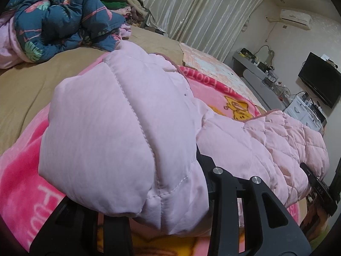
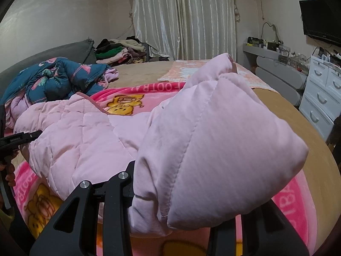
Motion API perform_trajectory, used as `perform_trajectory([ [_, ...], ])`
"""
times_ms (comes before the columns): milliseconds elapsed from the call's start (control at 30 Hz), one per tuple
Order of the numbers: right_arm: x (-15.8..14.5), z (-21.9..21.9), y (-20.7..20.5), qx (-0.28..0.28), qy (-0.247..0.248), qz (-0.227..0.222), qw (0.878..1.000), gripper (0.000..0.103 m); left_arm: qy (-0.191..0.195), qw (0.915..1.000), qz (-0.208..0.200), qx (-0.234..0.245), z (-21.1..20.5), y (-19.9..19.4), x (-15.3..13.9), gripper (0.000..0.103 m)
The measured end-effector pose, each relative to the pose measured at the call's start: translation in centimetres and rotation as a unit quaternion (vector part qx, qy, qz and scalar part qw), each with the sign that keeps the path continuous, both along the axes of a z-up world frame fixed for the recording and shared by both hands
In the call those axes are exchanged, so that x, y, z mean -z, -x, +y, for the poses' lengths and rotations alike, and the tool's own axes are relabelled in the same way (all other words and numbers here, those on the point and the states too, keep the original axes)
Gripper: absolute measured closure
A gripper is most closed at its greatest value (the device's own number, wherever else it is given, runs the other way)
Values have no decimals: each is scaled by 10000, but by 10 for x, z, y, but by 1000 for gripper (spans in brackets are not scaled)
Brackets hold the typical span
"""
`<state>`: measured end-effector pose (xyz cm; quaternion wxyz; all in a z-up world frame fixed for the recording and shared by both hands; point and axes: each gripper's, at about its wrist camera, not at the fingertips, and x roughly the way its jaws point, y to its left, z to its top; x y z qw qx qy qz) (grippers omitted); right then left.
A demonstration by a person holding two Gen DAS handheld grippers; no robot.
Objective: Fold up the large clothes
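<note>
Two grippers lift a pale pink quilted jacket off the pink cartoon blanket on the bed. Left gripper and right gripper each seem clamped on a puffy fold; their fingers are hidden by fabric.

The left gripper is filling the bottom of its own view, its black fingers closed on a puffy fold of the pink quilted jacket; it is also showing at the left edge of the right view. The right gripper is sitting low in its frame, likewise clamping the jacket, which is hiding its fingertips.
</note>
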<state>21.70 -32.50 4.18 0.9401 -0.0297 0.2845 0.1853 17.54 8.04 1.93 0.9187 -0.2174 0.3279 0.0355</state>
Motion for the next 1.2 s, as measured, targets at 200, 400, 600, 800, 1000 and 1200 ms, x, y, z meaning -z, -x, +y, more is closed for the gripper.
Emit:
perform_trajectory([
  [200,2,-1,19,-22,70,-81,9999,69,-43,10000,9,3,2,13,2,76],
  [400,5,-10,31,-54,0,-58,10000,69,-127,9999,-7,17,4,24,2,75],
  [600,15,-21,41,-18,-110,45,9999,69,-254,9996,26,93,5,29,2,75],
  [800,34,-27,47,150,-198,288,9993,69,-468,9987,183,121,3,31,16,73],
  [1000,51,-29,35,455,-399,722,9956,67,-444,9984,344,65,11,28,32,71],
  [1200,75,-38,18,862,-807,1360,9836,56,-419,9982,420,63,11,27,40,69],
])
